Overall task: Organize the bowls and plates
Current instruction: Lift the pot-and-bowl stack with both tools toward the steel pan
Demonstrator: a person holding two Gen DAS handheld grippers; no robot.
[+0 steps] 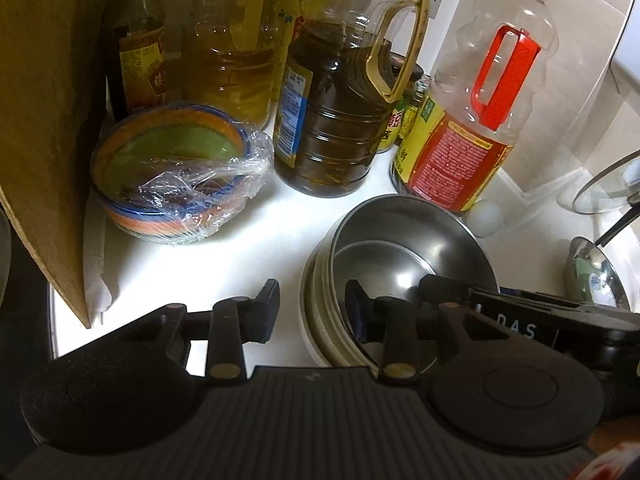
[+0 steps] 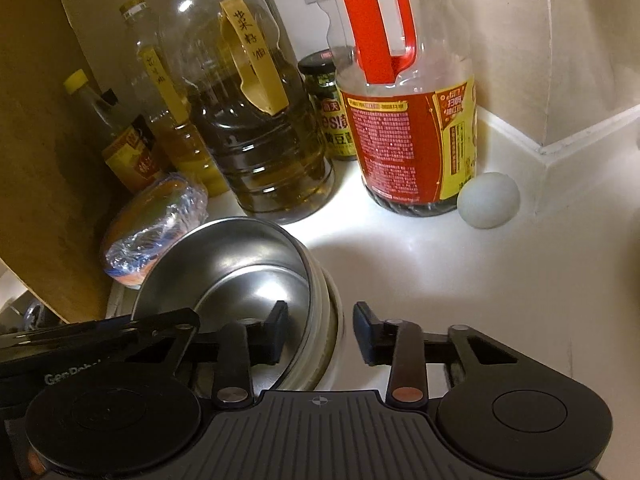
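The left gripper (image 1: 312, 306) is spread wide, its jaws straddling the near rim of the steel bowl (image 1: 404, 248), one finger outside and one inside. The right gripper (image 2: 320, 330) is likewise agape across the opposite rim, clasping nothing. That bowl sits nested in a stack of bowls (image 1: 320, 300) on the white counter (image 1: 256, 240).

To the left lies a pile of coloured plates wrapped in plastic film (image 1: 176, 176), beside a brown board (image 1: 44, 120). Behind stand a dark oil jug (image 1: 336, 120) about half full and a red-handled bottle (image 1: 472, 120), nearly empty it seems. An egg (image 2: 488, 199) rests against that bottle.

The jug's yellow tag (image 2: 250, 46) bears handwritten Chinese characters.
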